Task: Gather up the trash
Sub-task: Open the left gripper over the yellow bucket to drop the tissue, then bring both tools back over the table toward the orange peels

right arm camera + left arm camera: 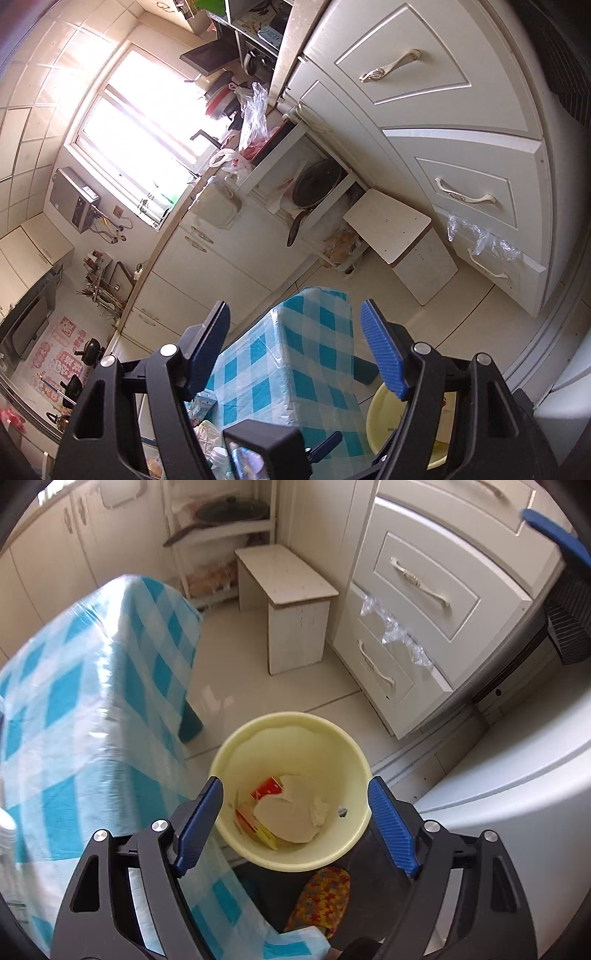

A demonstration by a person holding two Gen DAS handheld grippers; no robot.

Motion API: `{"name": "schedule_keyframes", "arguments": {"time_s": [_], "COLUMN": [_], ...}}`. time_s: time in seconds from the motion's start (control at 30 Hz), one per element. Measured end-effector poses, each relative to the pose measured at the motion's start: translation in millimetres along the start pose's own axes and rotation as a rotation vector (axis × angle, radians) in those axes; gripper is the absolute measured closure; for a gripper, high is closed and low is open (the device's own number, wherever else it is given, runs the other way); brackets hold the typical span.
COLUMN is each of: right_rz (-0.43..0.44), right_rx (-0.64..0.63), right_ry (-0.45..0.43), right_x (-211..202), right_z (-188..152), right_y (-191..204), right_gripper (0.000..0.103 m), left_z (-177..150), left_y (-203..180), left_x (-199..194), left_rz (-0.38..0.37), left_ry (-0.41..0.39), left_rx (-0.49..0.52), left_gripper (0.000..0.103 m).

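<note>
My left gripper (295,825) hangs open right above a pale yellow bin (291,718) on the floor, with nothing between its fingers. In the bin lie white crumpled paper (291,812) and a red and yellow wrapper (264,790). My right gripper (295,345) is open and empty too, raised over the table with the blue checked cloth (295,369). One of its blue fingers (554,530) shows at the top right of the left wrist view. The right wrist view catches the bin (382,410) low at the right. A small carton (205,402) and crumpled scraps (207,428) lie on the table.
The clothed table (92,701) stands just left of the bin. Behind it are a white stool (291,602) and white drawers (424,590) with clear plastic (395,627) hanging out. A patterned slipper (321,897) is beside the bin; a white appliance (517,812) stands on the right.
</note>
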State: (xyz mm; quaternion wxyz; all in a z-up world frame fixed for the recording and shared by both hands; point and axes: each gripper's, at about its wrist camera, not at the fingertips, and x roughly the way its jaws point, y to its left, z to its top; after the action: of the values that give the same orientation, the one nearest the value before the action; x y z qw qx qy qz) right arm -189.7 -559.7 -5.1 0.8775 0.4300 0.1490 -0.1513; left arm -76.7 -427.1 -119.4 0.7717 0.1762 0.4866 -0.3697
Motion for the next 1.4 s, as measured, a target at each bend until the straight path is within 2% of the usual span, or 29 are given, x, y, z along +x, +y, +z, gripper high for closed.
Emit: {"name": "schedule_keyframes", "arguments": {"time_s": [0.27,0.43,0.57,0.77,0.83,0.97,1.07,1.17,1.27,1.4], "right_rz": [0.001,0.007,0.012,0.018,0.023,0.029,0.039,0.057,0.080,0.096], "right_rx": [-0.039,-0.097,-0.157,-0.279,-0.320,-0.394,-0.456,-0.523,-0.614,-0.722], "right_ry": [0.023,0.066,0.115,0.219,0.262,0.348,0.418,0.475,0.527,0.593], "right_x": [12,27,42,68,79,101,121,137,151,168], "right_z": [-10,-26,-45,-83,-96,-124,-148,-173,-199,-232], "right_y": [23,48,72,111,122,144,163,183,206,228], "right_gripper": [0.032,0.032,0.032,0.028,0.028,0.028,0.028,0.028,0.028,0.028], "left_z": [-23,-43,-64,-82,-88,-110,-134,-146,-146,-148], "left_y": [24,63,113,206,247,325,382,405,411,415], "left_x": [-71,-114,-148,-184,-193,-208,-207,-202,-201,-197], "left_rz": [0.101,0.185,0.223,0.311,0.356,0.378,0.320,0.313,0.337,0.326], "left_ry": [-0.124,-0.176,-0.212,-0.262,-0.272,-0.291,-0.268,-0.260,-0.266,-0.253], "left_rx": [0.077,0.089,0.051,-0.076,-0.149,-0.379,-0.591,-0.664,-0.663,-0.655], "left_gripper": [0.017,0.014,0.013,0.010,0.010,0.010,0.010,0.010,0.010,0.010]}}
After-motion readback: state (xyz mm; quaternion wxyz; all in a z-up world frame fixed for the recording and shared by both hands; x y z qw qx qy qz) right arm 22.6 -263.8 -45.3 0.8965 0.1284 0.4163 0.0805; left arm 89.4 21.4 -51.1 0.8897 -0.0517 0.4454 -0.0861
